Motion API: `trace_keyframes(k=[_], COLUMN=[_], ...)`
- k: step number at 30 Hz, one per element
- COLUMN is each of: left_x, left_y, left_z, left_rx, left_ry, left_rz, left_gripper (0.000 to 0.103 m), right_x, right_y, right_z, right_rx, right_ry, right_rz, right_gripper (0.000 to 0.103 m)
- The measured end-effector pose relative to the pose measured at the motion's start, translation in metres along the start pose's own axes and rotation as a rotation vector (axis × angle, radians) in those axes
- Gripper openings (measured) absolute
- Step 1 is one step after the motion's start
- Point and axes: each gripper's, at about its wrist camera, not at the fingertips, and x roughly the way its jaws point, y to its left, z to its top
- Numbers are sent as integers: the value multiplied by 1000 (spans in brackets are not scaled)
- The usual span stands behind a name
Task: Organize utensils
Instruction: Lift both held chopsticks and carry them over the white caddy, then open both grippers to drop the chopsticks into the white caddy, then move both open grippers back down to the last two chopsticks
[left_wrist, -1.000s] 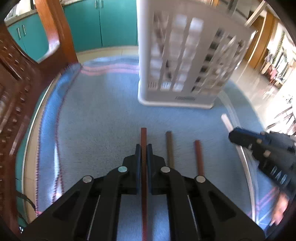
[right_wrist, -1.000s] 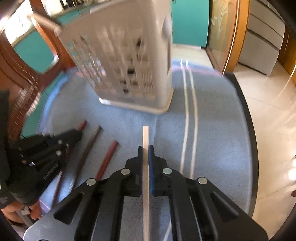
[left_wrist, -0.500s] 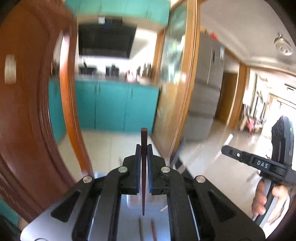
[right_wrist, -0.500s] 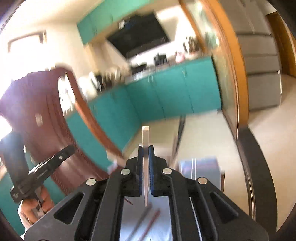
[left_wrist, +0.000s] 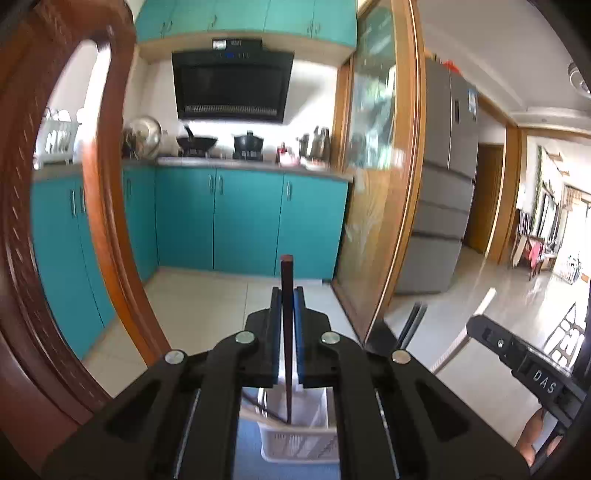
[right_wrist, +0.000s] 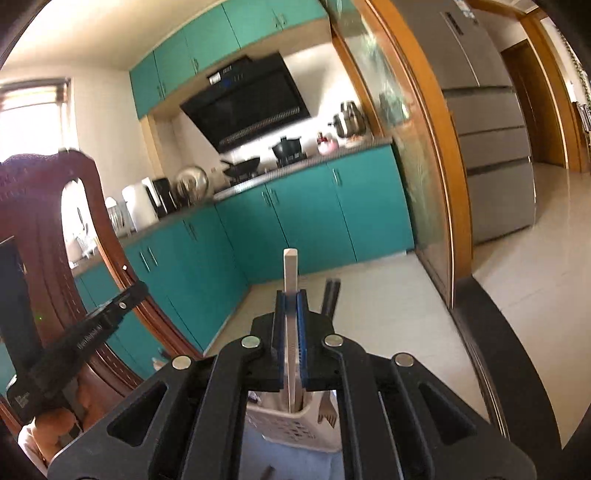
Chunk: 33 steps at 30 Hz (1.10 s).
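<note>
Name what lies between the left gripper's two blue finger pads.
A dark brown chopstick, clamped upright between the left gripper pads, its lower tip over the white basket. The left wrist view shows it.

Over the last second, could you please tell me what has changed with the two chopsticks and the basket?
Both hand-held grippers lifted and tipped up: the left hand-held gripper raised the dark chopstick off the blue cloth, the right hand-held gripper raised the white chopstick. Each now hangs over the white basket. Neither grip changed; the basket stayed put.

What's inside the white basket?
In the white basket the dark chopstick's lower end dips in, beside a dark utensil handle. The grippers cover the rest.
</note>
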Motion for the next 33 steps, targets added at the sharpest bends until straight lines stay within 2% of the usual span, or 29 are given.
trace_keyframes(k=[4,6,8,11,15,18,20,23,24,26,29,33], left_x=[12,6,-5,-36,-72,-65,-49,-21,-15,-9,-9,-14], left_y=[2,2,5,9,7,7,10,25,30,37,43,48], left_z=[-14,-15,-16,-22,-49,-85,-107,-135,-141,-147,-148,-150], left_rx=[11,17,19,25,101,179,194,134,118,113,100,99], left_ry=[33,20,6,-38,-89,-41,31,163,200,236,241,247], left_rz=[7,4,-8,-33,-4,61,92,119,128,147,162,165], left_gripper=[8,12,26,34,37,37,37,37,37,37,37,40], right_x=[5,0,-7,-25,-55,-62,-48,5,28,60,84,97], right_y=[7,9,9,2,-1,0,4,17,21,21,28,46], right_z=[-14,-15,-12,-7,-15,-40,-67,-113,-132,-163,-188,-206], right_rx=[-18,-24,-30,-17,-53,-90,-113,-180,-202,-186,-189,-251], right_ry=[38,27,-7,-70,-125,-93,10,300,426,575,675,726], right_rz=[8,12,10,60,103,122,97,-3,-27,-55,-70,-96], right_gripper=[8,17,38,47,48,48,48,48,48,48,48,48])
